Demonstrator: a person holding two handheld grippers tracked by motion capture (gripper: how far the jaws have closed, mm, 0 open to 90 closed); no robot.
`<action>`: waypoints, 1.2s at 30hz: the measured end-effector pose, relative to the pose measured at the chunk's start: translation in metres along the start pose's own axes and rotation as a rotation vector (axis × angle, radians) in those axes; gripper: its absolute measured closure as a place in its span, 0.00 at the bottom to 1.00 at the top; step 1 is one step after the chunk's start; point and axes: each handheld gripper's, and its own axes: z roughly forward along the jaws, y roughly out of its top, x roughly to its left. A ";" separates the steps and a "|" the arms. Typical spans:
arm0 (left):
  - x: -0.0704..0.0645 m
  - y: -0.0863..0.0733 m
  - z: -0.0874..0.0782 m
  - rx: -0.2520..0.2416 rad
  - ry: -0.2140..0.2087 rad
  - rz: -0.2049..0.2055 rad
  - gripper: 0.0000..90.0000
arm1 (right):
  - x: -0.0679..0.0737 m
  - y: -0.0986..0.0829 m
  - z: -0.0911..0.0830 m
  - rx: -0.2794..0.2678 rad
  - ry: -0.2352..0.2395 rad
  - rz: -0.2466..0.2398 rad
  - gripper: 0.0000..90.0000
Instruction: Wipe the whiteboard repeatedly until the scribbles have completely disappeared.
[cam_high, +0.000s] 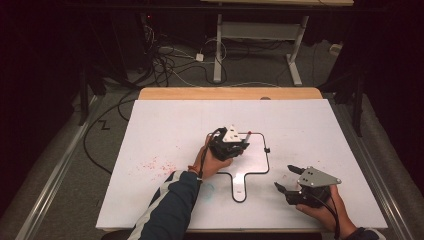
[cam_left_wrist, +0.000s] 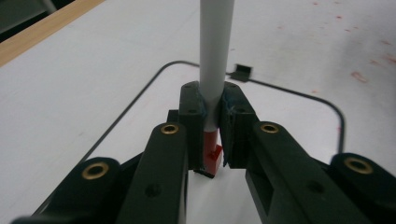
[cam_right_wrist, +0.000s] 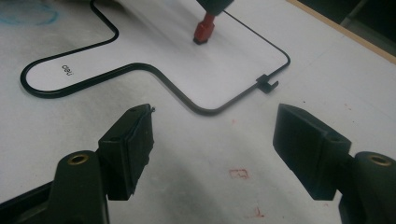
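Note:
A white marker (cam_left_wrist: 215, 60) with a red end (cam_right_wrist: 204, 29) stands nearly upright, red end down, at the white sheet (cam_high: 165, 135). My left gripper (cam_high: 235, 141) is shut on the marker's barrel just above the red end (cam_left_wrist: 213, 156). The tip rests inside a thin black paddle-shaped outline (cam_high: 266, 160), near its top edge. My right gripper (cam_high: 284, 177) is at the sheet's near right, jaws wide open with nothing between them, facing the outline (cam_right_wrist: 154, 74) from outside its corner.
A small black clip (cam_right_wrist: 267, 83) sits on the outline's right side (cam_left_wrist: 241, 72). Red ink specks (cam_high: 155, 164) mark the sheet at the left, and a red scribble (cam_right_wrist: 239, 173) lies between my right jaws. The table's wooden edge (cam_high: 230, 93) runs along the far side.

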 end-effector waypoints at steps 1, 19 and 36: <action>0.005 -0.003 -0.003 -0.001 0.011 -0.017 0.88 | 0.000 0.000 0.000 0.000 0.000 0.000 0.33; 0.009 -0.014 -0.023 0.003 -0.011 -0.045 0.88 | 0.000 0.001 0.001 0.000 0.001 -0.007 0.33; -0.034 -0.001 -0.039 -0.080 -0.100 0.009 0.88 | -0.004 0.028 -0.003 -0.140 0.034 0.051 0.36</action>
